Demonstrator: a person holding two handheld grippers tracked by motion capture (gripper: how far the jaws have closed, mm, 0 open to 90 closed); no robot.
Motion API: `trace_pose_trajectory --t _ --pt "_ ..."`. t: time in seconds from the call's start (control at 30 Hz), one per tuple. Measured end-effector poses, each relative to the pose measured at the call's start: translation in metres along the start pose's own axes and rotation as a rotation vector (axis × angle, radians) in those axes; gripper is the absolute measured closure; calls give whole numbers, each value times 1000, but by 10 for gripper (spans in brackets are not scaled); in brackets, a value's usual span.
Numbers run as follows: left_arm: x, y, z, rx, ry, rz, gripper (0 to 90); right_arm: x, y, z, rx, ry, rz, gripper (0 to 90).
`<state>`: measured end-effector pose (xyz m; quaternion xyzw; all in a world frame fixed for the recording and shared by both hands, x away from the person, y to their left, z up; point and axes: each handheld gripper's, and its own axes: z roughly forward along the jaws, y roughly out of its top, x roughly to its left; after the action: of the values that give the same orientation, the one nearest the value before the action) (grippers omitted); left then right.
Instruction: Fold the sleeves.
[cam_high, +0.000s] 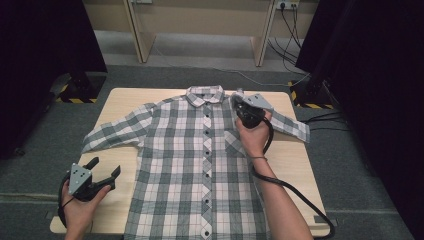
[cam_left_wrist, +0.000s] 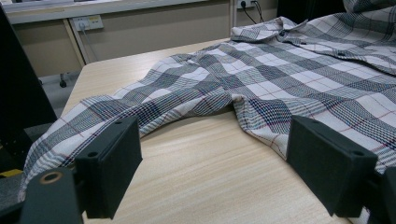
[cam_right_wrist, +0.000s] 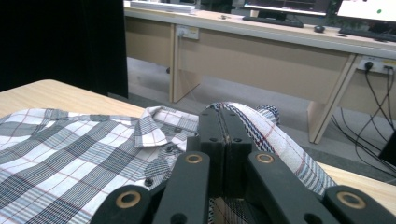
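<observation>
Your right hand-held gripper (cam_high: 239, 103) is clenched on the shoulder fabric of the grey-and-white plaid button-up cotton shirt (cam_high: 200, 165) lying flat, face up, on the pale wooden bench (cam_high: 295, 160), while your left hand-held gripper (cam_high: 106, 169) stands released beside the near sleeve; the fold is at its grasping step, and next calls for carrying that shoulder inward.

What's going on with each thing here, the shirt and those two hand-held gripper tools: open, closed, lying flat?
Plaid shirt: buttoned up, spread front-up on the table, shoulder fabric pinched and lifted.
Left sleeve: stretched out flat, a bit wrinkled.
Left hand-held gripper: jaws wide open, nothing between them, beside the shirt.
Right hand-held gripper: jaws shut on the shirt's shoulder near the collar.
Table: light wood, shirt covering most of it.
</observation>
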<state>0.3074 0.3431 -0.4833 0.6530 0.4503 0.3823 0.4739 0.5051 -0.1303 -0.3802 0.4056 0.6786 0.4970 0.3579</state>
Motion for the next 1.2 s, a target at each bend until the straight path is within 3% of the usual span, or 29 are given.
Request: trace_pose_trajectory --t 0.43,0.53,0.63,0.7,0.8,0.93,1.2 --pt "0 0 0 -2 -1 0 174 6 -1 4 13 56 -4 896" --pt "0 0 0 -1 0 -1 173 7 -2 6 28 89 -8 889" --pt "0 0 0 0 0 -1 173 10 -2 11 66 175 -19 798" --pt "0 0 0 -1 0 -1 173 11 -1 12 69 193 -19 687" --pt "0 0 0 -3 -1 -4 173 7 1 11 78 172 -2 599" --pt "0 0 0 -2 -1 -2 173 -6 0 8 120 105 13 511" --pt "0 0 0 -1 1 -2 173 -43 -4 -3 195 -18 36 442"
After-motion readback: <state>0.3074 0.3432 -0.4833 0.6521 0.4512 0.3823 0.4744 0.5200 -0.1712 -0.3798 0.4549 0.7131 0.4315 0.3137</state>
